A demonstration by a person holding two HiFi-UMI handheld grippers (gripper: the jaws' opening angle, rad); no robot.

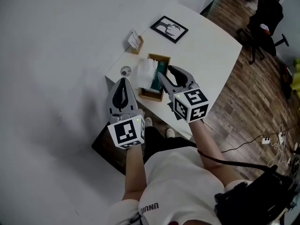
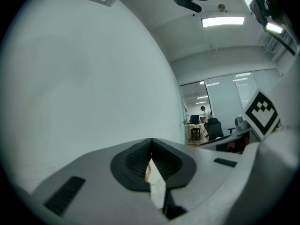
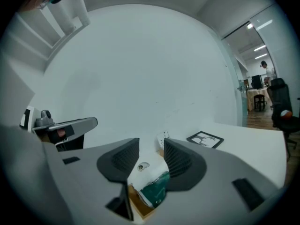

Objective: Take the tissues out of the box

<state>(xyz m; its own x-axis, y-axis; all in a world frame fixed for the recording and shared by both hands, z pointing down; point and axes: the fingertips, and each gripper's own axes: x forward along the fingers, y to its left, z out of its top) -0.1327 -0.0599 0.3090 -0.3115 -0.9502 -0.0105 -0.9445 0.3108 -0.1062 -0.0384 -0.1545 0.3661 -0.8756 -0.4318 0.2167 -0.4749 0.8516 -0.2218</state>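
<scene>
A shallow wooden tissue box (image 1: 153,93) lies near the white table's near left edge. A crumpled white tissue (image 1: 146,73) rises from it beside a green packet (image 1: 162,68). My right gripper (image 1: 167,72) hovers over the box, open, with nothing between its fingers. In the right gripper view, the box (image 3: 139,205), the tissue (image 3: 151,176) and the green packet (image 3: 157,192) show below and beyond the gap of the right gripper (image 3: 151,146). My left gripper (image 1: 123,80) is shut, left of the box, over the table's corner. The left gripper (image 2: 151,143) faces the white wall.
On the table (image 1: 206,50) lie a black picture frame (image 1: 169,29), a small card stand (image 1: 135,41) and a small round object (image 1: 125,71). A white wall runs along the left. An office chair (image 1: 263,18) and cables (image 1: 269,138) are on the wooden floor at right.
</scene>
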